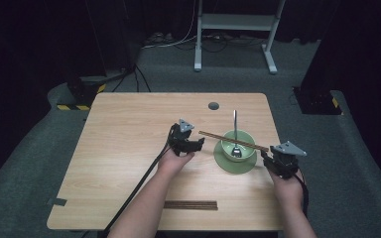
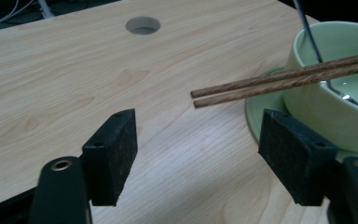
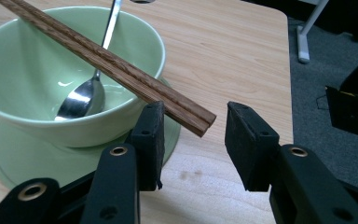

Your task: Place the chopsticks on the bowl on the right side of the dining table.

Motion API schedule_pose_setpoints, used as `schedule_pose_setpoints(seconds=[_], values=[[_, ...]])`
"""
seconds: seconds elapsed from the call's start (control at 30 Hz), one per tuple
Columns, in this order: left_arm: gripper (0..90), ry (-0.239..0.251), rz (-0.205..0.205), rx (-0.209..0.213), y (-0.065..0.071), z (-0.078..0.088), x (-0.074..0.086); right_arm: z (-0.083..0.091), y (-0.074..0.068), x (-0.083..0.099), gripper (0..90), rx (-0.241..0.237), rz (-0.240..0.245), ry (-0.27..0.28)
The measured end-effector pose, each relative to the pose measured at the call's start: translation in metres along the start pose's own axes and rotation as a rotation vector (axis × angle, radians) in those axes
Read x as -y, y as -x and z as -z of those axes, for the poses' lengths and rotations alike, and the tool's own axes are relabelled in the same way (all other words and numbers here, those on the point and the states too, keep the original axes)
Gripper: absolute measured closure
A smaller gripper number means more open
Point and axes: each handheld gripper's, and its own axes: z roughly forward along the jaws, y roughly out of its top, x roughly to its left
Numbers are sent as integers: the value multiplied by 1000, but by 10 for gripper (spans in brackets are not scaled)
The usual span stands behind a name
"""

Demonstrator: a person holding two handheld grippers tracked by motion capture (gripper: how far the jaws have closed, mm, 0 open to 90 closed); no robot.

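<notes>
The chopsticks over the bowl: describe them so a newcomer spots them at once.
On the wooden table, toward its right side, a green bowl stands on a green saucer. The chopsticks are the dark brown pair lying side by side across its rim, both ends overhanging. Unlike the second pair, which lies flat near the front edge, these bridge the bowl above a metal spoon.

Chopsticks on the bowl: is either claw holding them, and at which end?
Nothing is held. The chopsticks lie across the bowl; their near end sits between the right claw pads untouched. The left claw is open short of the other end.
</notes>
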Motion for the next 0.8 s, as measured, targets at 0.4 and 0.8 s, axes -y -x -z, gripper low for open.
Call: schedule_pose_setpoints(seconds=[0.4, 0.8], values=[[342, 16, -17, 20, 17, -16, -8, -5, 2, -4, 614, -27, 3, 1], [391, 15, -39, -19, 20, -3, 2, -6, -4, -5, 606, -42, 20, 7]])
